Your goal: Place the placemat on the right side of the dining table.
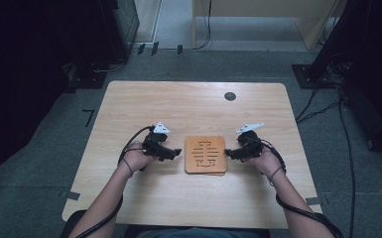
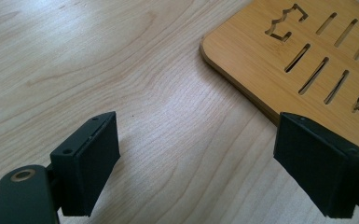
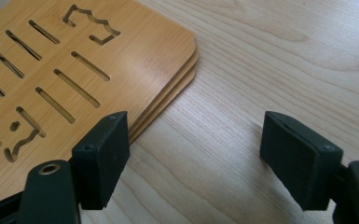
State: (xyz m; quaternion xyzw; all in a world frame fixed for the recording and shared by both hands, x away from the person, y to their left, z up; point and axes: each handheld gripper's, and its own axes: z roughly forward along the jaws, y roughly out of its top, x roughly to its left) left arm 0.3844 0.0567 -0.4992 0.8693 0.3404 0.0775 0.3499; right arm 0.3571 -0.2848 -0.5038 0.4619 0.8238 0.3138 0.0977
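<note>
A stack of thin bamboo boards with cut-out slots [image 1: 206, 154] lies near the middle of the light wooden table [image 1: 193, 109]. My left gripper [image 1: 172, 153] sits just left of the stack, jaws wide open over bare wood, with the boards' corner [image 2: 279, 56] ahead and to the right of them. My right gripper [image 1: 229, 153] sits just right of the stack, also open. In the right gripper view the layered board edges [image 3: 168, 100] run beside the left pad [image 3: 103, 156]. Nothing lies between either pair of pads.
A dark round grommet [image 1: 230, 96] is set in the table near its far edge. Cables [image 1: 322, 106] trail over the grey floor to the right, and dark equipment stands at both far corners.
</note>
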